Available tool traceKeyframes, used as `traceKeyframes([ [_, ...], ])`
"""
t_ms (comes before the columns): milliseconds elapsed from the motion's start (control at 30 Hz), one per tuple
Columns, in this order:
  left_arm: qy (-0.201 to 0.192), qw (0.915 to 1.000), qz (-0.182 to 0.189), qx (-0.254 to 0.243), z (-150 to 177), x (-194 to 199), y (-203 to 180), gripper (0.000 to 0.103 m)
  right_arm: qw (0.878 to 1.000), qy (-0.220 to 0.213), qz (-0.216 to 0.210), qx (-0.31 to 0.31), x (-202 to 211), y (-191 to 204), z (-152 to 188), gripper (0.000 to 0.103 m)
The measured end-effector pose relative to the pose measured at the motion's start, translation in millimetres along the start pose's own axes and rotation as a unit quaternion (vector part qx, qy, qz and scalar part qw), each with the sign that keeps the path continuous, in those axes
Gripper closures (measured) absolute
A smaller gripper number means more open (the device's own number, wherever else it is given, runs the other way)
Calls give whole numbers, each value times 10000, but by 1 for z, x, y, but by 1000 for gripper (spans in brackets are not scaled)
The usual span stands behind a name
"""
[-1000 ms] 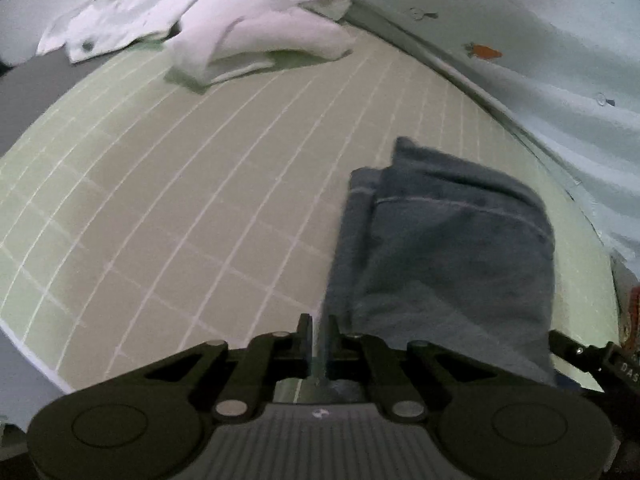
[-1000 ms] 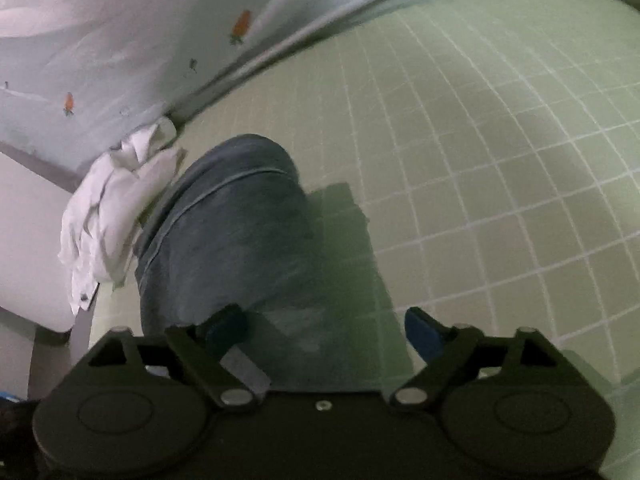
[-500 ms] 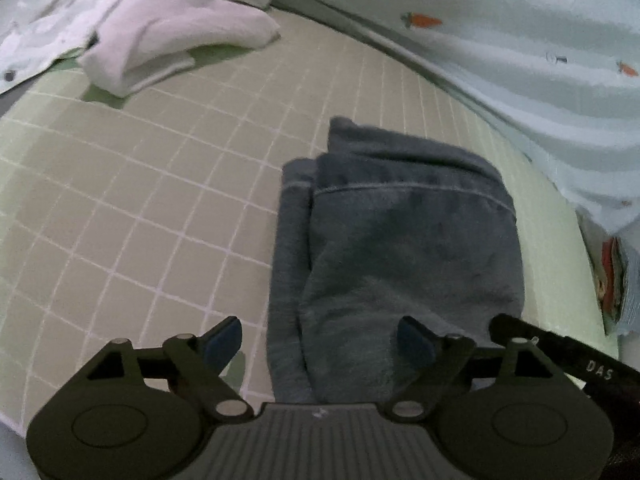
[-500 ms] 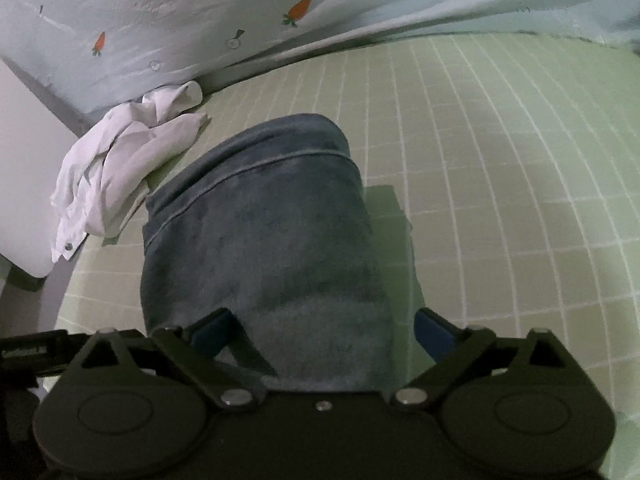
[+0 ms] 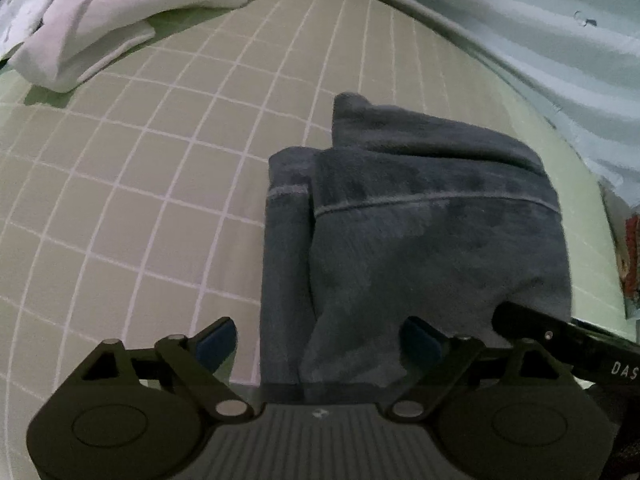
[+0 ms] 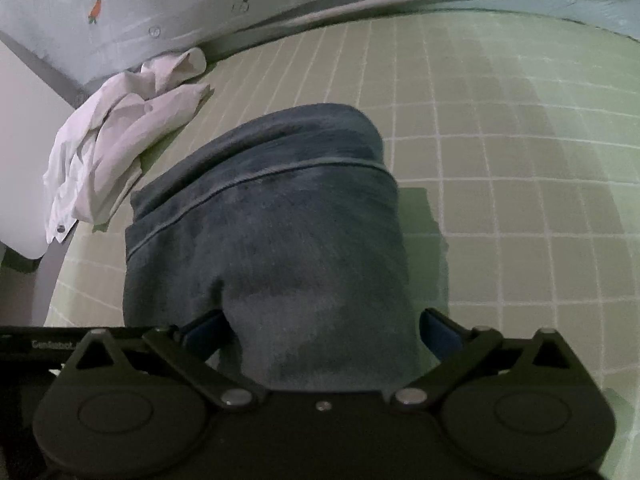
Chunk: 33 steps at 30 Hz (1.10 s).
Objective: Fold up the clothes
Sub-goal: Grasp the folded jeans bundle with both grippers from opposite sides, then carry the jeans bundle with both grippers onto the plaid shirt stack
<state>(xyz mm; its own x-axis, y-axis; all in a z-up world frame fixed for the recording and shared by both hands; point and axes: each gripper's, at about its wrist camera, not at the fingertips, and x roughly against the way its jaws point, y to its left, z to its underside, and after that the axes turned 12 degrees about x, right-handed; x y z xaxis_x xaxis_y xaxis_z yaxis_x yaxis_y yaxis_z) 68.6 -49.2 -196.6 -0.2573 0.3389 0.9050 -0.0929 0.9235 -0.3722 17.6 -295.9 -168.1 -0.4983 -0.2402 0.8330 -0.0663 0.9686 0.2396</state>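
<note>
Fingers of my left gripper (image 5: 320, 342) stand wide and are spreading further, both blue pads clear of cloth, angled steeply down at the bed. Between them lies the near end of the folded blue garment (image 5: 420, 232), its left strip closer to my left pad. My right gripper (image 6: 322, 326) is likewise opening wide, straddling the same garment (image 6: 280, 220); whether its pads touch the cloth I cannot tell. Ahead of the fingers the garment runs away as a thick, soft, dusty-blue bundle with a pale stitched seam across it. Beneath it is a green checked sheet (image 5: 140, 184). Farther off, left of the fingers, sits a crumpled white shirt (image 6: 112, 148).
</note>
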Motion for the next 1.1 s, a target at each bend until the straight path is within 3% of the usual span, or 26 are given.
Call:
traceKeyframes([
  [133, 35, 9998, -41, -213, -2, -5, -5, 4, 9999, 113, -18, 90, -9, 4, -6, 0],
  [267, 55, 9988, 30, -493, -3, -6, -8, 6, 9997, 182, -142, 6, -15, 2, -8, 0],
  [300, 47, 9983, 116, -565, -5, -4, -8, 16, 9996, 201, -180, -34, -16, 2, -9, 0],
  [333, 68, 9980, 230, -578, -7, -3, -8, 34, 9996, 210, -198, -80, -17, 2, -9, 1],
  [367, 102, 9977, 352, -568, -9, -1, -8, 37, 9996, 205, -191, -106, -18, 3, -10, 3],
  [500, 32, 9970, 275, -726, -7, 4, -13, 62, 10000, 89, -38, 15, -10, 15, -8, 16],
  [533, -16, 9965, 251, -802, -6, 6, -14, 71, 10000, 46, -8, 60, -7, 18, -7, 22],
  [600, -138, 9944, 208, -1026, -2, 11, -20, 78, 9999, -61, 20, 79, 1, 23, -6, 32],
  [667, -266, 9917, 169, -1245, 4, 17, -27, 80, 9998, -176, 46, 91, 9, 28, -4, 42],
  [767, -455, 9888, 205, -1405, 12, 28, -35, 84, 9993, -358, 32, 22, 25, 31, 2, 48],
  [933, -705, 9854, 414, -1492, 25, 51, -52, 85, 9976, -686, 4, -121, 59, 25, 16, 49],
  [1100, -873, 9796, 547, -1725, 43, 62, -96, 85, 9953, -942, 126, -190, 98, 6, 29, 49],
])
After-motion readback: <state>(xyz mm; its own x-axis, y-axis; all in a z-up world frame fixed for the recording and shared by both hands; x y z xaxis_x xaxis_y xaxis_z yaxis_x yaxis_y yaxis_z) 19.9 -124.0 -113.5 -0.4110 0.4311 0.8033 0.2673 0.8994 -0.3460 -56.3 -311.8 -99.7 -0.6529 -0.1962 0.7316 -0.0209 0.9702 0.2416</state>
